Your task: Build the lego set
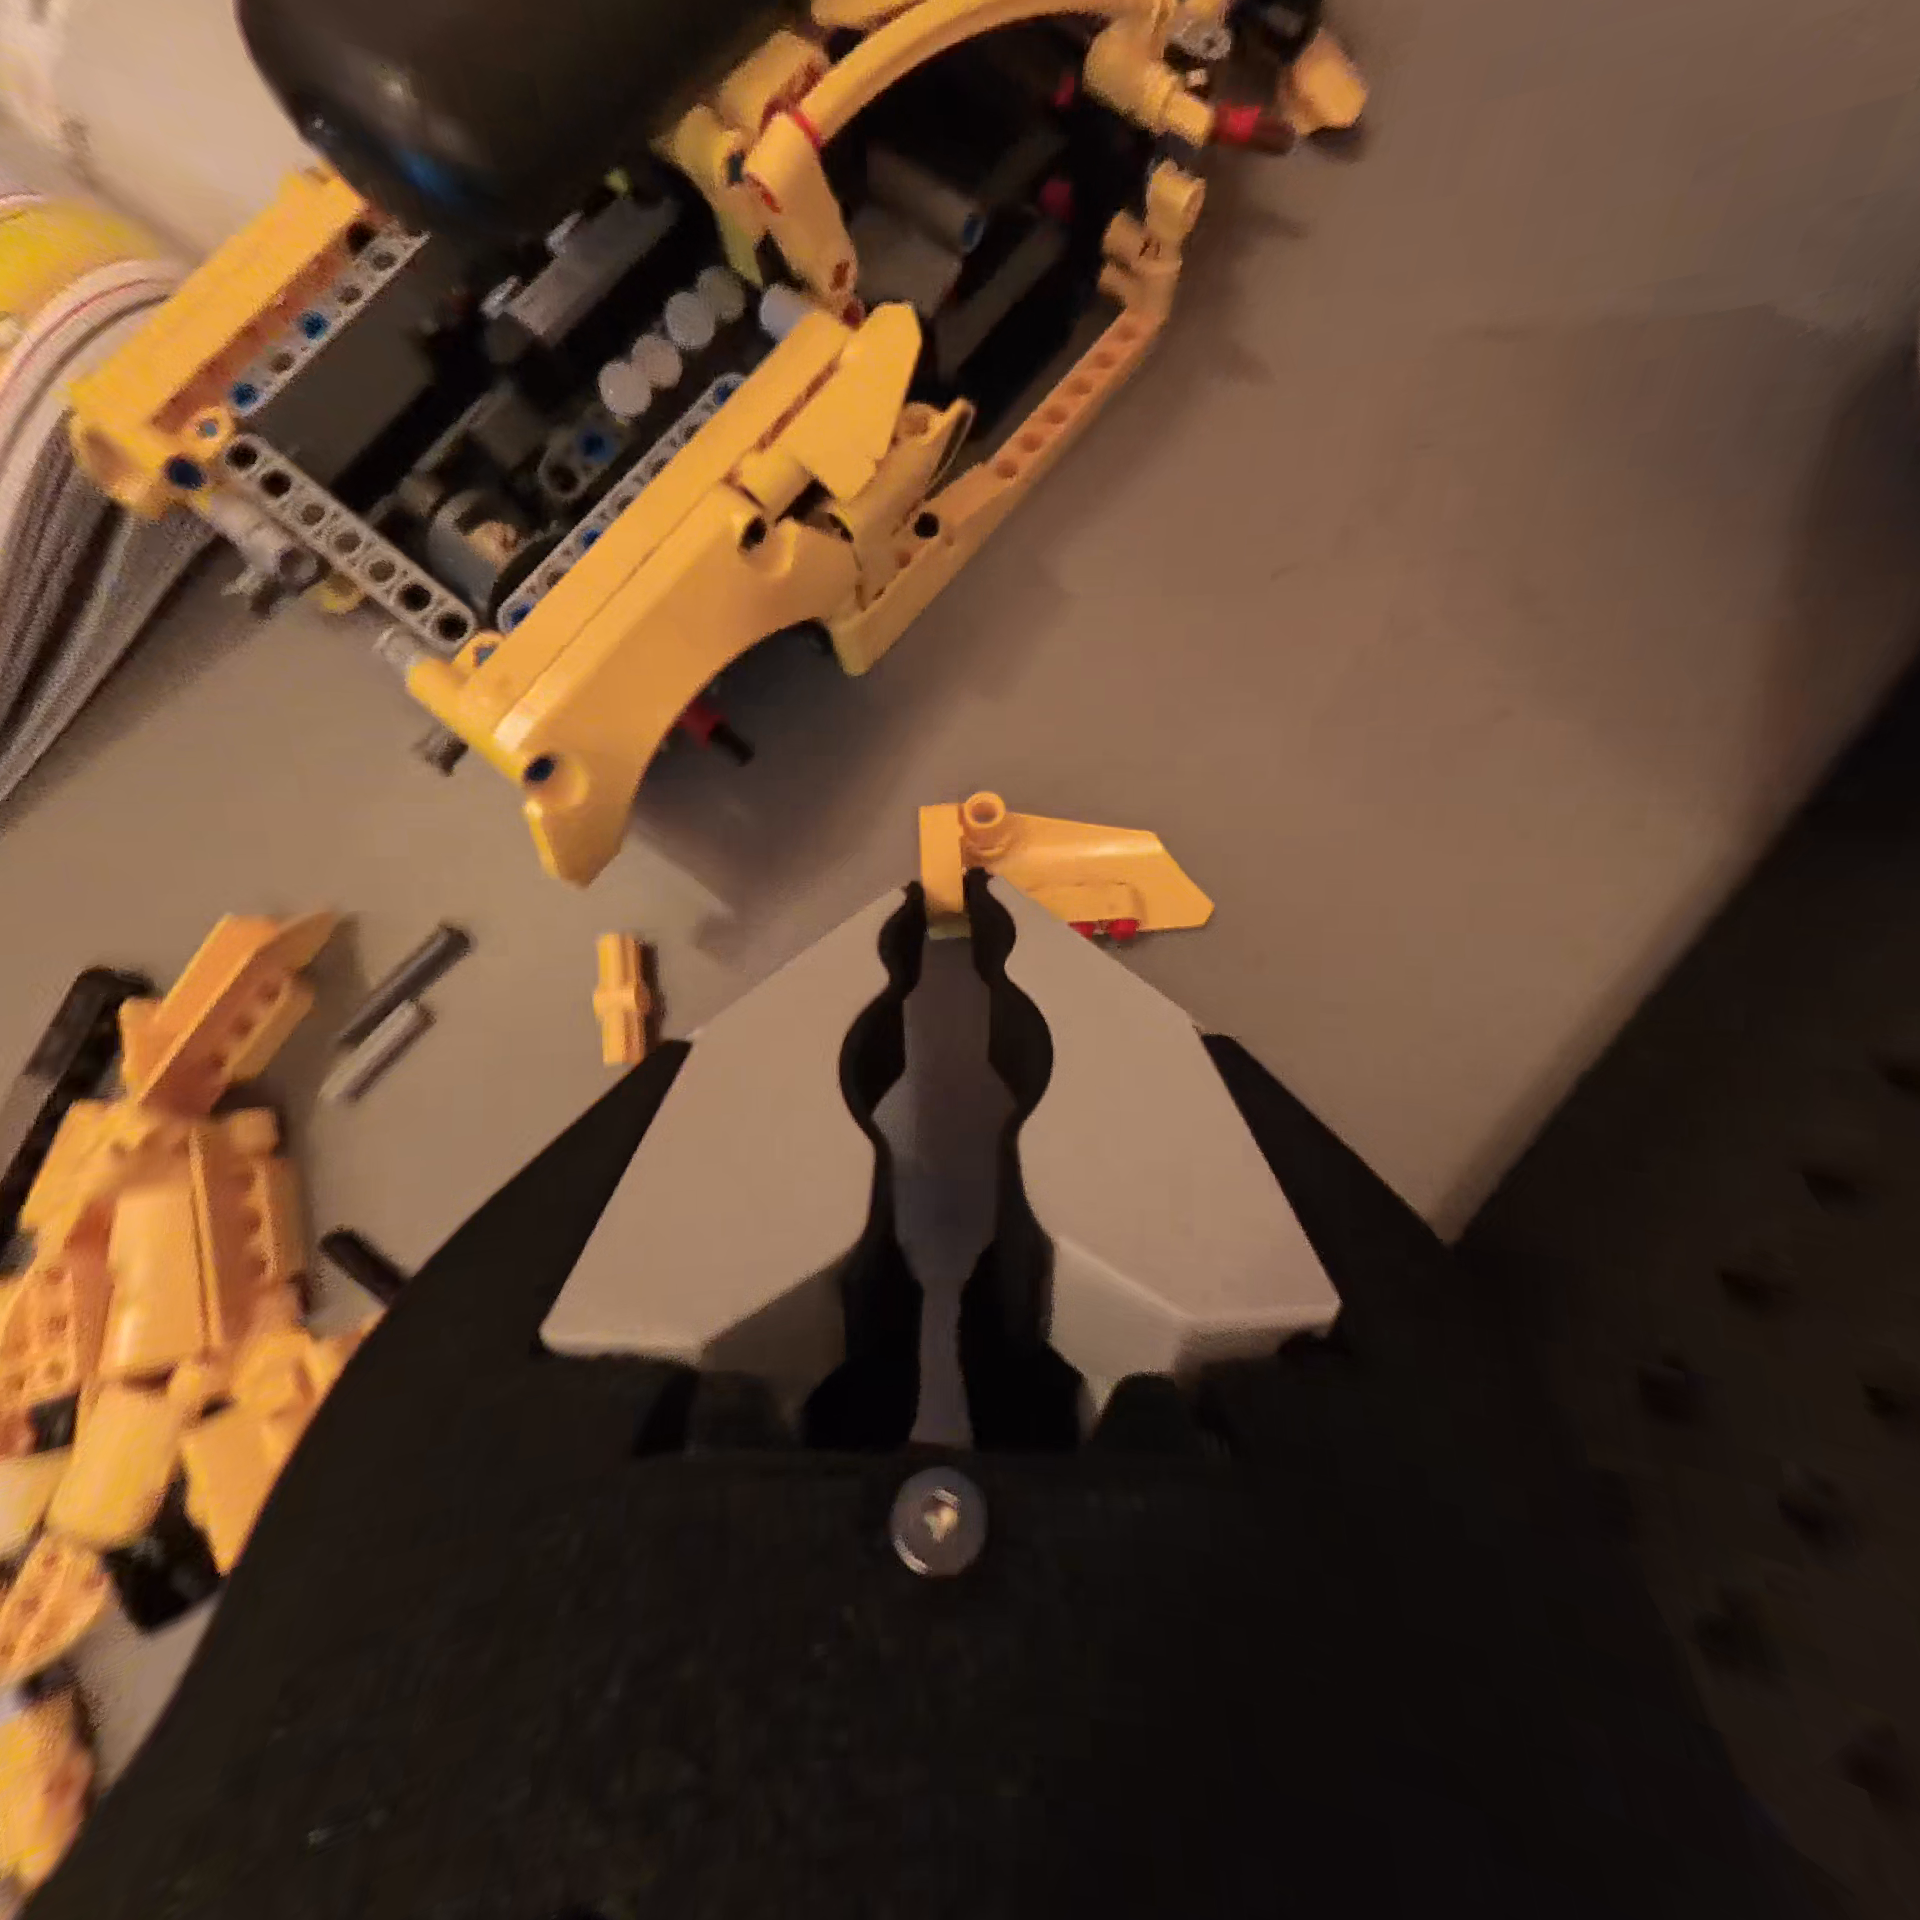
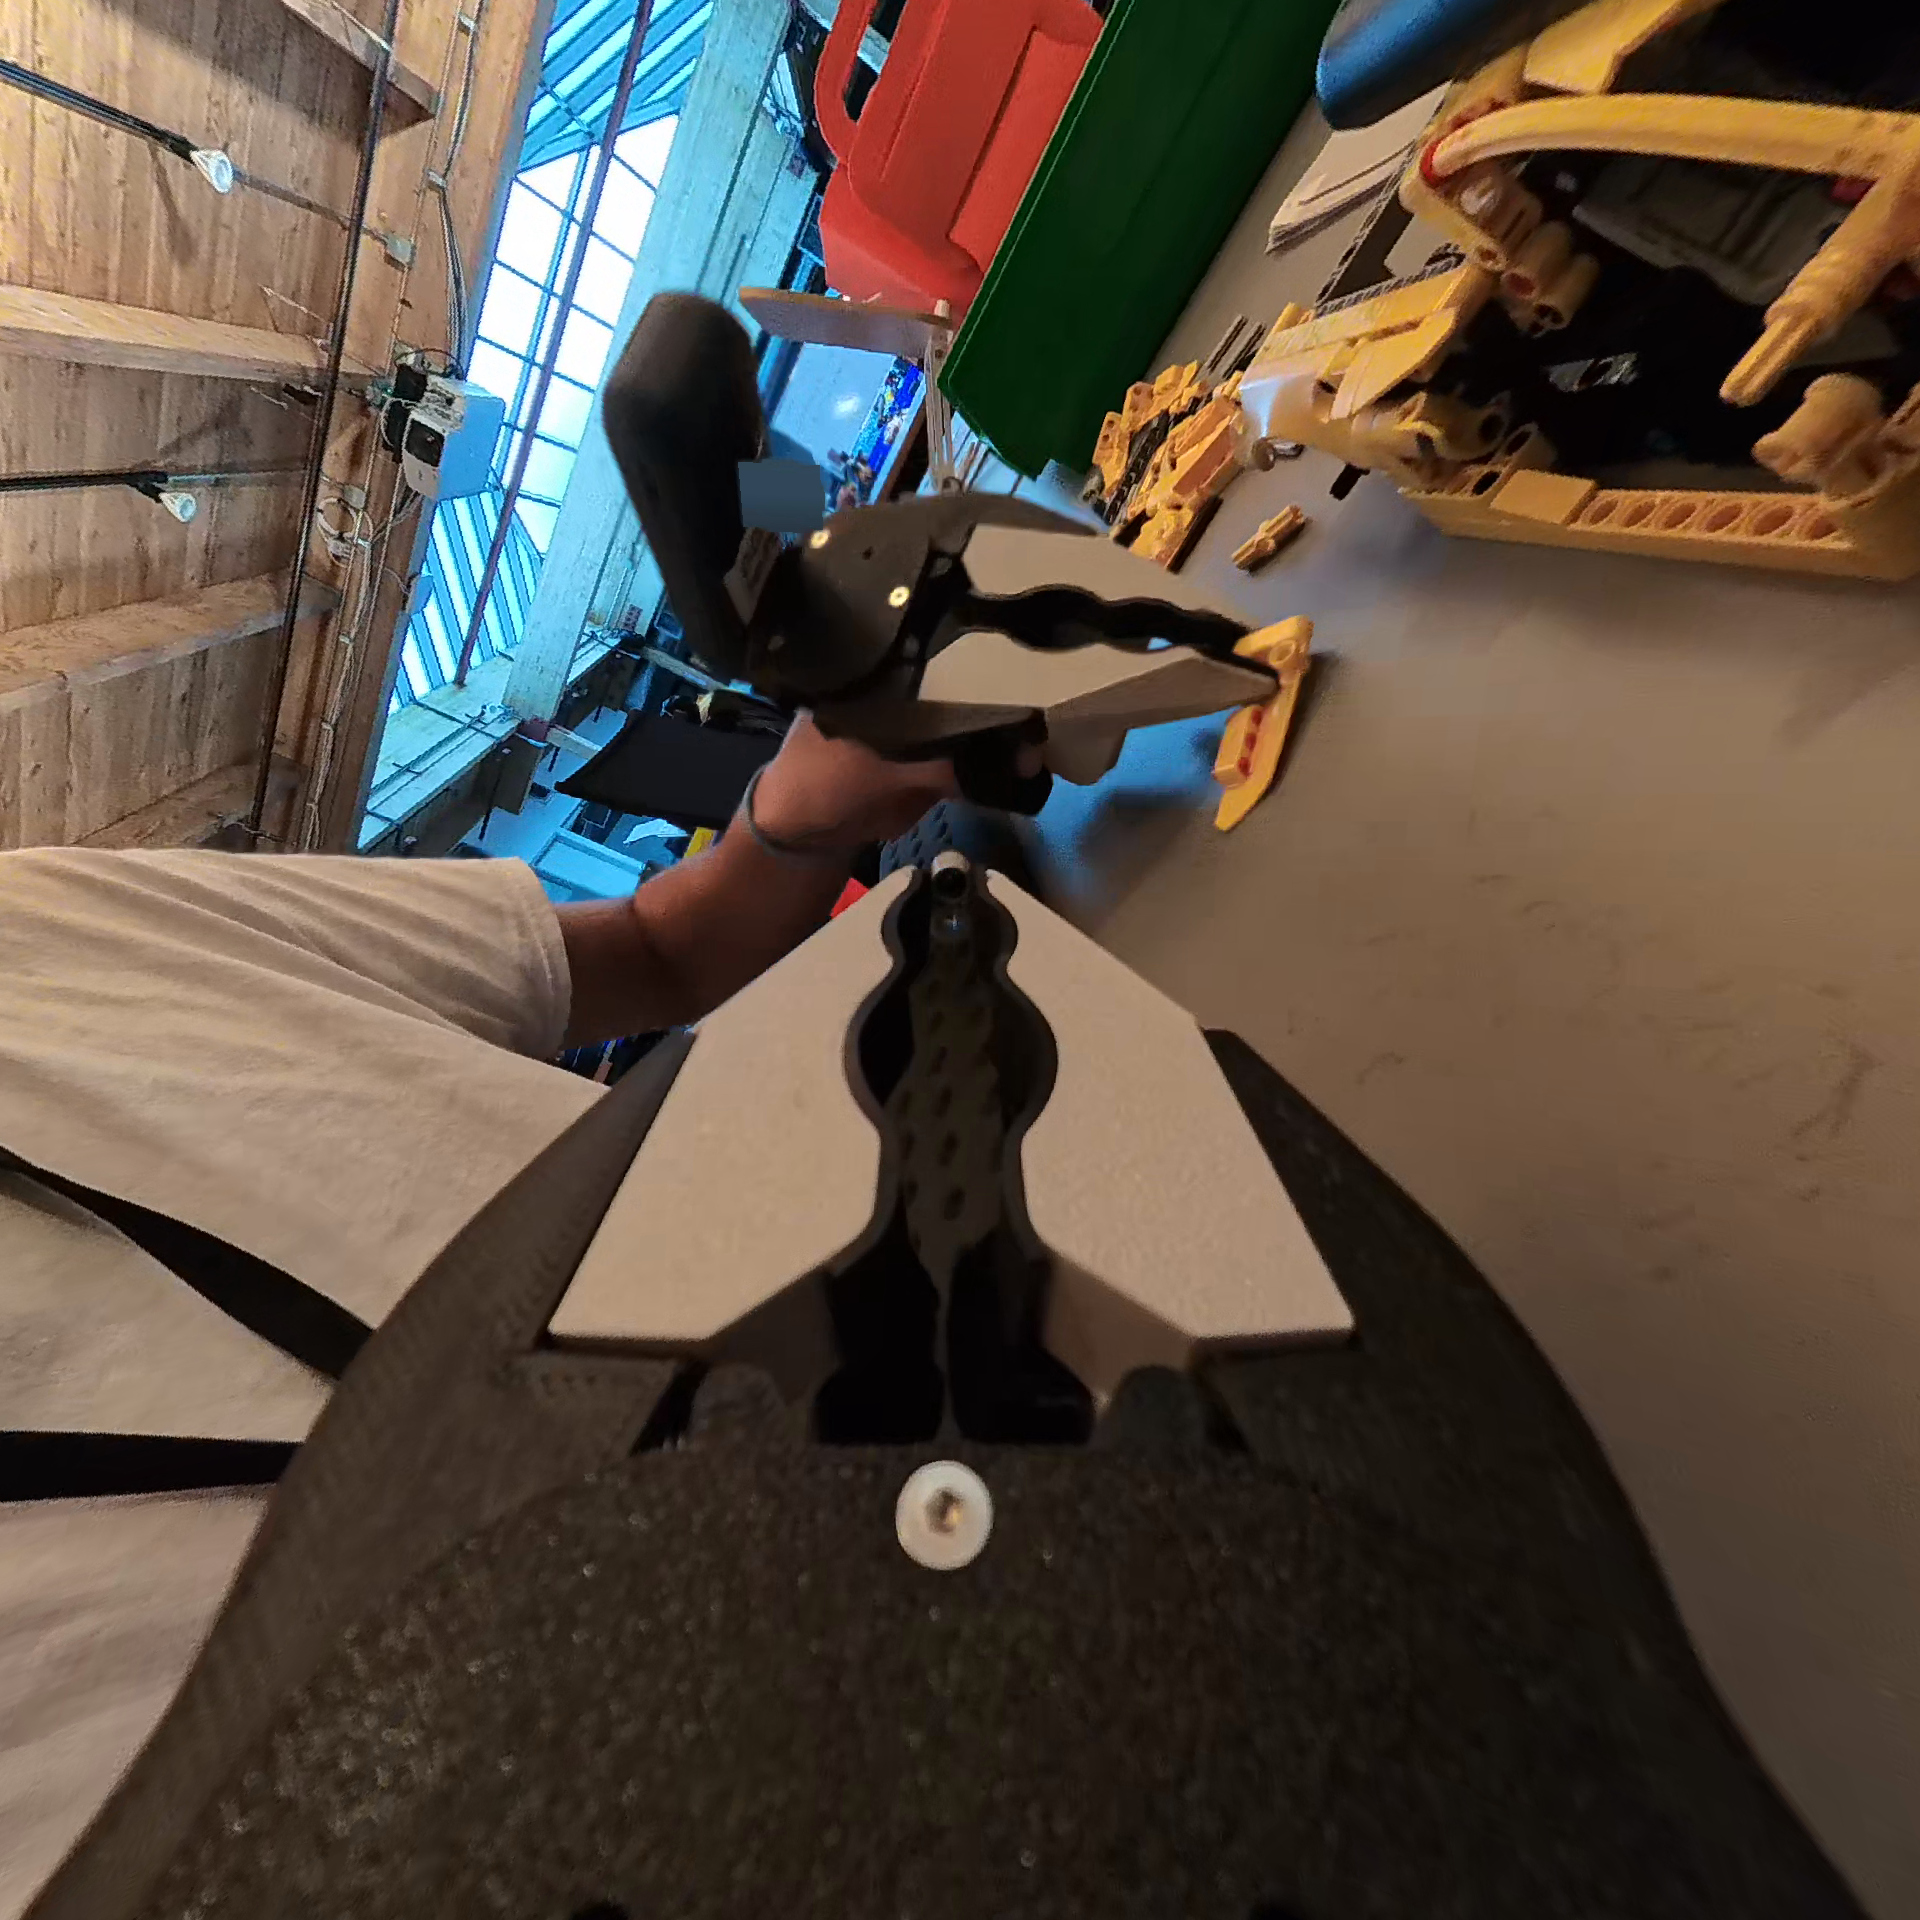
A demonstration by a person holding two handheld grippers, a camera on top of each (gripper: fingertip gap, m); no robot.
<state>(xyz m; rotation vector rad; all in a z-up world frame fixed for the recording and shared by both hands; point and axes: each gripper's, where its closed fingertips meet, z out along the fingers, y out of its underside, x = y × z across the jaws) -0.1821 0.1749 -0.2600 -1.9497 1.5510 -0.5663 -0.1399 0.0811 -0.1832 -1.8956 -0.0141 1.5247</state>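
Now the left gripper (image 1: pixel 945 902) pinches only the edge of a small yellow angled Lego panel (image 1: pixel 1081 868) on the grey table (image 1: pixel 1455 623); it may twist loose. The right gripper (image 2: pixel 948 883) clamps a small silver pin (image 2: pixel 948 871).

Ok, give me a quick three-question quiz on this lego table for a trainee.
1. True or false: the left gripper is shut on the yellow panel.
2. What does the right gripper pinch: A a small grey pin, B a wheel, C nothing?
3. Fill in: the yellow connector lies loose on the ___ table.

Key: 1 true; 2 A; 3 grey.
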